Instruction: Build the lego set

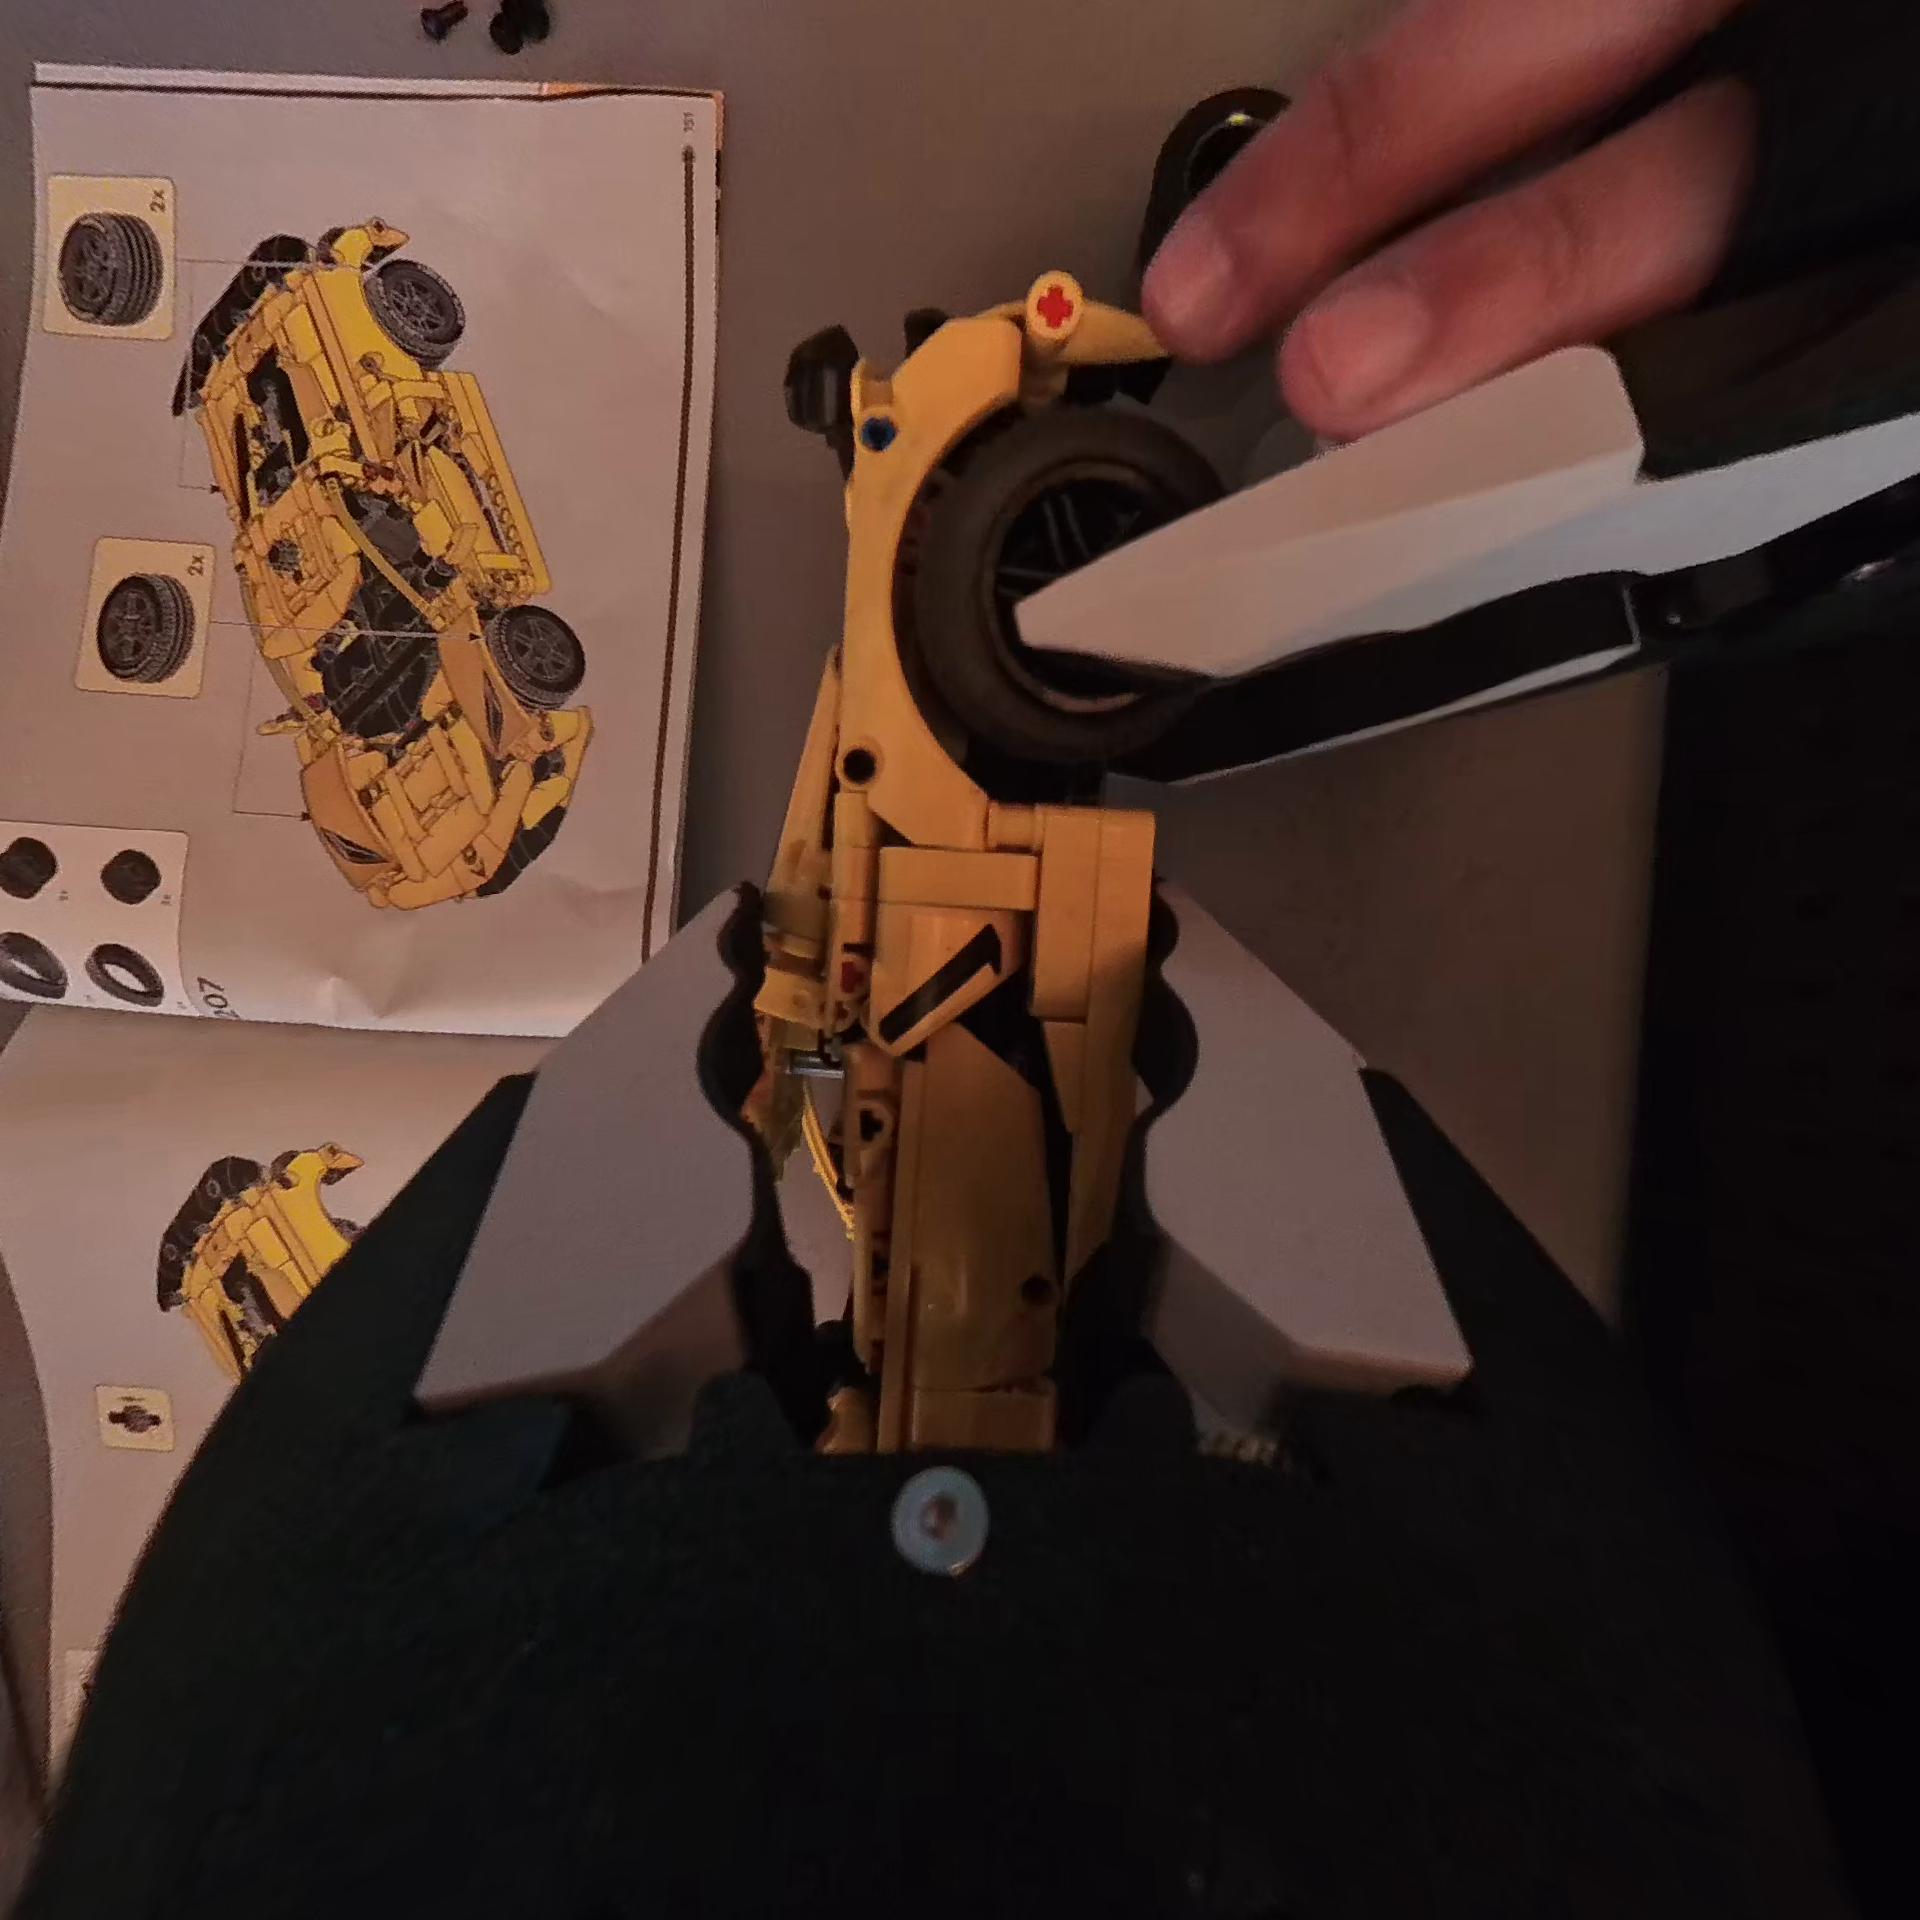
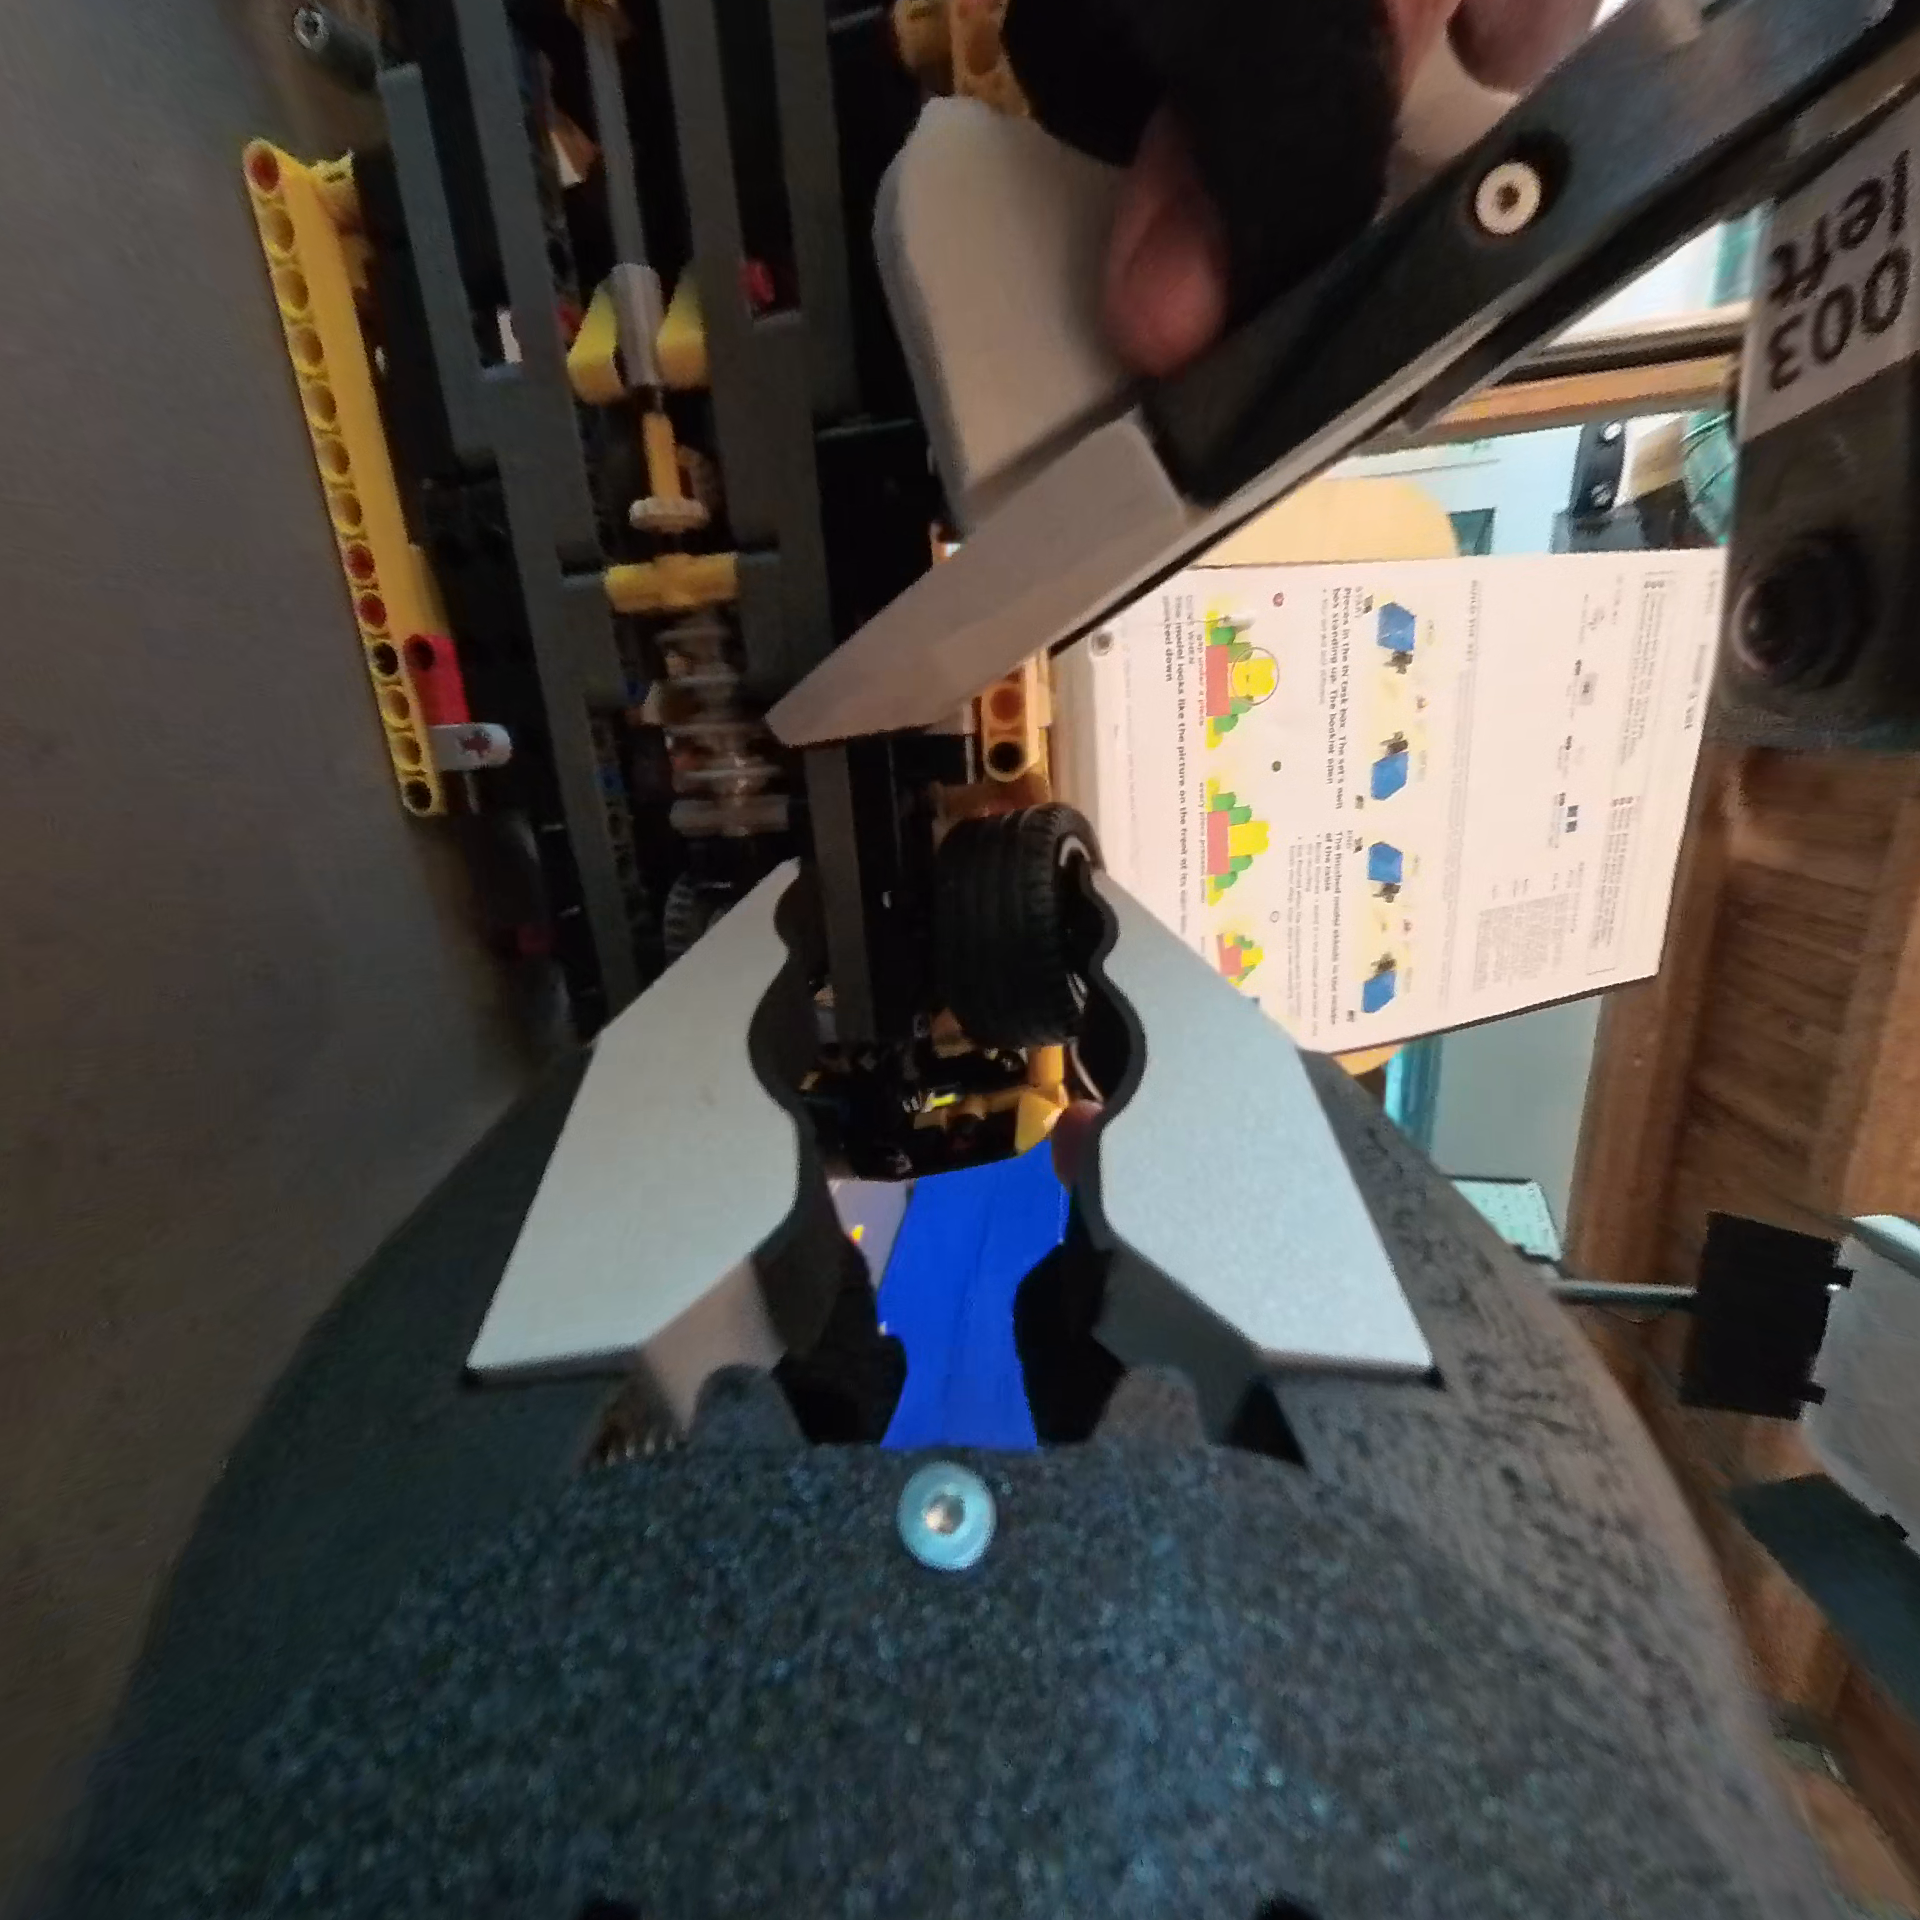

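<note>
We see a yellow car model [image 1: 956, 1039] with black stripes, a red cross on its round stud [image 1: 1056, 302], and a dark grey tyre [image 1: 961, 613].

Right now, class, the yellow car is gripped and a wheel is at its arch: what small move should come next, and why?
Probably press the wheel further onto its axle. The left claw clamps the yellow car steady, and the right claw holds the wheel inside the arch, though whether it is fully seated is hidden.
</note>
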The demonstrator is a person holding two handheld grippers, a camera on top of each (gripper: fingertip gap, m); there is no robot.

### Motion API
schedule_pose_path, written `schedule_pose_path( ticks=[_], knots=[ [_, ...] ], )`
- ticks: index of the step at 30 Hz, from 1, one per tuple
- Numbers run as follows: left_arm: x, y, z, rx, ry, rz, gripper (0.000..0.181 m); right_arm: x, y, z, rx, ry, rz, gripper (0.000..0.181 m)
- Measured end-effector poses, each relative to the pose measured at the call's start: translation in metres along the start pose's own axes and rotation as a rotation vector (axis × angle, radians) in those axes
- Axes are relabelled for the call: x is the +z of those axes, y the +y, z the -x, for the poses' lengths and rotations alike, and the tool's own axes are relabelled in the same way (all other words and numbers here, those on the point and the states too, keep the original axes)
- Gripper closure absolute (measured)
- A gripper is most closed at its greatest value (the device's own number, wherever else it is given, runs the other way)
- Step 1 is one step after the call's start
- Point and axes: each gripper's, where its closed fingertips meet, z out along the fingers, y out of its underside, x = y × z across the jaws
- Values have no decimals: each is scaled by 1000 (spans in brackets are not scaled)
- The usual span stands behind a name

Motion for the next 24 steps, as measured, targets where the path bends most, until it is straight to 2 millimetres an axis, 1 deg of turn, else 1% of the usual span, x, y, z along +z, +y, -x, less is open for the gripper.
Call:
schedule_pose_path(
  ticks=[4,8,13,14,16,17,19,21,22,23,24],
  knots=[
    [0,0,0,4,4,-1,109,0,0,0,45,-28,-11,134],
    [0,0,1,-15,6,-2,109,2,2,2,144,-71,-10,139],
    [0,0,0,-17,7,-4,109,1,2,3,100,-74,16,138],
    [0,0,-1,-13,11,-5,109,0,0,3,105,-76,27,136],
    [0,0,-1,-22,16,-7,109,-6,-5,-7,95,-19,-5,121],
    [0,0,0,-25,17,-7,109,-8,-3,-10,102,-9,6,116],
    [0,0,0,-24,17,-7,109,-7,2,-5,112,-46,30,115],
    [0,0,0,-23,15,-7,109,-3,8,3,66,-69,56,118],
    [0,0,0,-26,16,-7,109,-2,6,6,54,-77,49,126],
    [0,0,0,-25,15,-7,109,-2,3,4,43,-56,39,136],
    [0,0,0,-19,12,-4,109,-2,3,3,18,-45,41,139]
  ],
)
